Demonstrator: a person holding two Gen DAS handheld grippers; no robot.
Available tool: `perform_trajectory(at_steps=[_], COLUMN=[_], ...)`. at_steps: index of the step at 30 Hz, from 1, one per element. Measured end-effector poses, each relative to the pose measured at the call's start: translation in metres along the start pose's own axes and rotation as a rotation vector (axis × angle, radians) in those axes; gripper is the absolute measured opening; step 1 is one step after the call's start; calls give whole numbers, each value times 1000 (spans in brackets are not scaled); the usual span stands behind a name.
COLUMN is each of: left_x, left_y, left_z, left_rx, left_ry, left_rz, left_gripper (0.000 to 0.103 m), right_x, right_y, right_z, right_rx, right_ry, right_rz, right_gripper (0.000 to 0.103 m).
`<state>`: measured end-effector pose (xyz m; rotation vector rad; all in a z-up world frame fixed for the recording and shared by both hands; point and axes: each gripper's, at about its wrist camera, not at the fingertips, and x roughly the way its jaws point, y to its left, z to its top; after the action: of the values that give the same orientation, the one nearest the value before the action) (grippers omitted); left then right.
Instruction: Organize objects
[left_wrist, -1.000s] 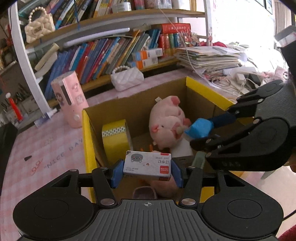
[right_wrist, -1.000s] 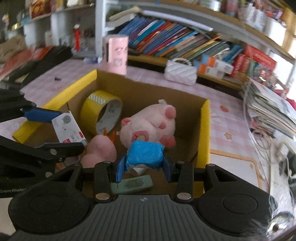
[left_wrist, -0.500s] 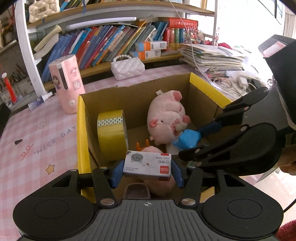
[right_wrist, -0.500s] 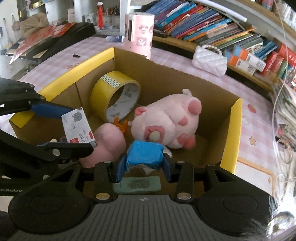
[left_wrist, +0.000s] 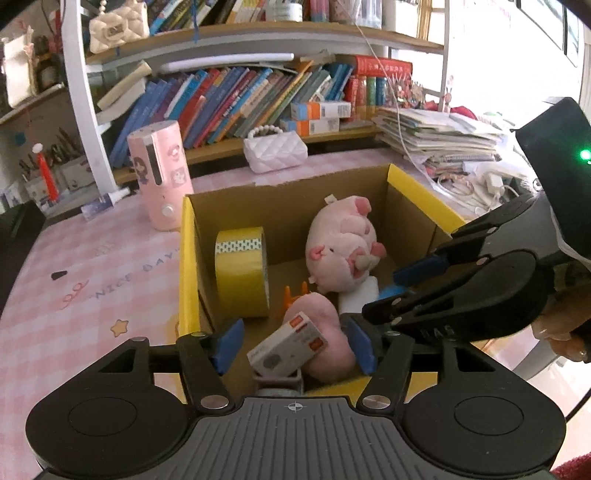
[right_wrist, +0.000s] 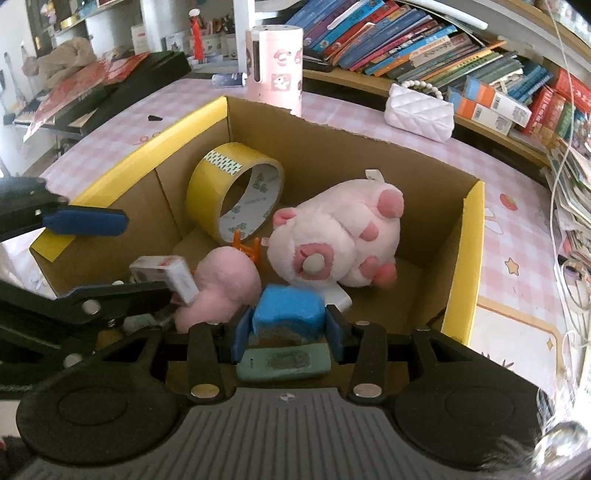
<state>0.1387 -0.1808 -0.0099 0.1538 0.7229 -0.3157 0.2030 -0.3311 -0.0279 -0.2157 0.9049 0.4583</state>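
Released, the small box (left_wrist: 288, 349) tilts between the opened left gripper (left_wrist: 293, 345); right gripper (right_wrist: 286, 325) clamps blue block (right_wrist: 288, 308).

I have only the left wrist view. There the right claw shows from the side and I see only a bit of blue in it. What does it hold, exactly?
Observer: The right wrist view shows the right claw shut on a blue block, with a pad pressing on each side.
Operator: Is there something under that block?
Observer: Yes, a flat green piece shows just below it, inside the cardboard box.
Operator: Of the tape roll I see only the yellow outside. How does it stand?
Observer: The tape roll stands on its edge by the box wall, and its open core faces the plush pig.
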Motion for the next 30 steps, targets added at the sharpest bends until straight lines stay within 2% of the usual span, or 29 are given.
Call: perform_trajectory(at_steps=[4, 12, 15, 17, 21, 23, 30], left_x=[-17, -60, -76, -86, -101, -107, -127], left_y=[0, 17, 26, 32, 42, 47, 64], left_z=[-4, -14, -21, -27, -39, -47, -73], left_rx=[-5, -42, -70, -90, -112, -125, -162], left_ry=[-40, -132, -155, -173, -173, -176, -159], left_rz=[15, 37, 55, 70, 98, 127, 187], left_gripper=[71, 74, 80, 82, 85, 90, 93], right_x=[-12, -48, -63, -74, -89, -95, -104], right_y=[4, 25, 37, 45, 60, 69, 104], right_z=[-3, -11, -15, -19, -29, -34, -55], right_rx=[27, 97, 132, 159, 210, 240, 315], right_ry=[-38, -156, -191, -219, -255, -273, -291], right_rz=[-23, -107, -144, -162, -211, -228, -274], right_gripper=[44, 57, 61, 67, 71, 75, 86])
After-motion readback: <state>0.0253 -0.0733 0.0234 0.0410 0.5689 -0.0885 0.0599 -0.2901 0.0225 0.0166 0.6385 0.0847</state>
